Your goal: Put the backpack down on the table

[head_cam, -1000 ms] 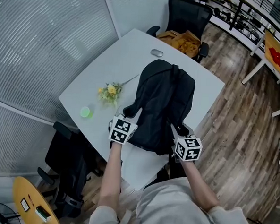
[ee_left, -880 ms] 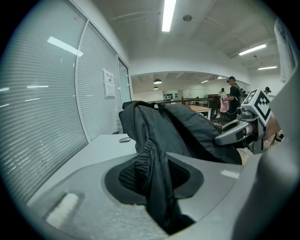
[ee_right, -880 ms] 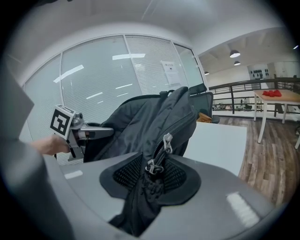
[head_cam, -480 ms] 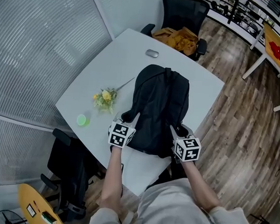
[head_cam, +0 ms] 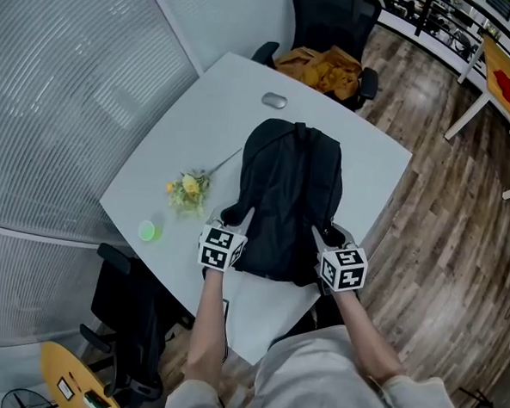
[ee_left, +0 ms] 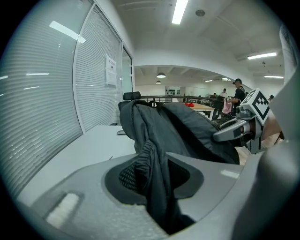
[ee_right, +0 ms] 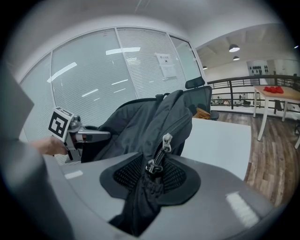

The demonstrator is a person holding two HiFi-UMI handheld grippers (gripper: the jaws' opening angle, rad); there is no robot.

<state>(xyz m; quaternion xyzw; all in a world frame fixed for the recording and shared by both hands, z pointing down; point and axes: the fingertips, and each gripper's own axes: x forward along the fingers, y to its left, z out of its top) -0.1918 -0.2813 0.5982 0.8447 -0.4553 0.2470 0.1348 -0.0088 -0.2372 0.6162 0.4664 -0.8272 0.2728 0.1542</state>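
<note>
Backpack (head_cam: 290, 192) lowered toward table (head_cam: 200, 118); left gripper (head_cam: 239, 219) and right gripper (head_cam: 320, 237) jaws pinch fabric, tips hidden

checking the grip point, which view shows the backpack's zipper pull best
The right gripper view: the zipper pull hangs close and sharp on the backpack. The head view shows the whole backpack from above, the pull too small to find. The left gripper view shows only bunched fabric, no pull.

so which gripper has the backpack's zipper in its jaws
The right gripper: a zipper pull shows between its jaws; the left gripper pinches plain backpack fabric.
</note>
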